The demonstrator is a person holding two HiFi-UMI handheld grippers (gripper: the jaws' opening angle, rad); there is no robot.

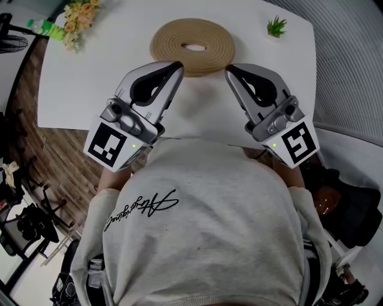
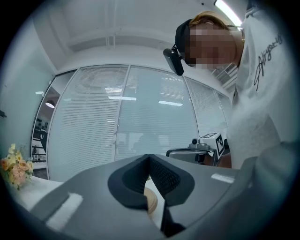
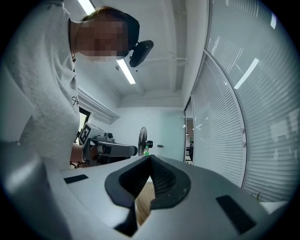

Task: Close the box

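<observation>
- White table on a wood-patterned floor.
- Pale flowers at the table's far left corner, with a green bottle just beside them.
- Small green potted plant near the far right corner.
- Standing fan in the background.

**A round tan box on the white bench**
The box is round and low, made of thick tan rope wound in rings. It has a pale oval spot in the middle of its top. It lies flat on the white bench, at 12 o'clock in the head view, near the middle of the far side. Whether its top is fully shut cannot be told.
</observation>
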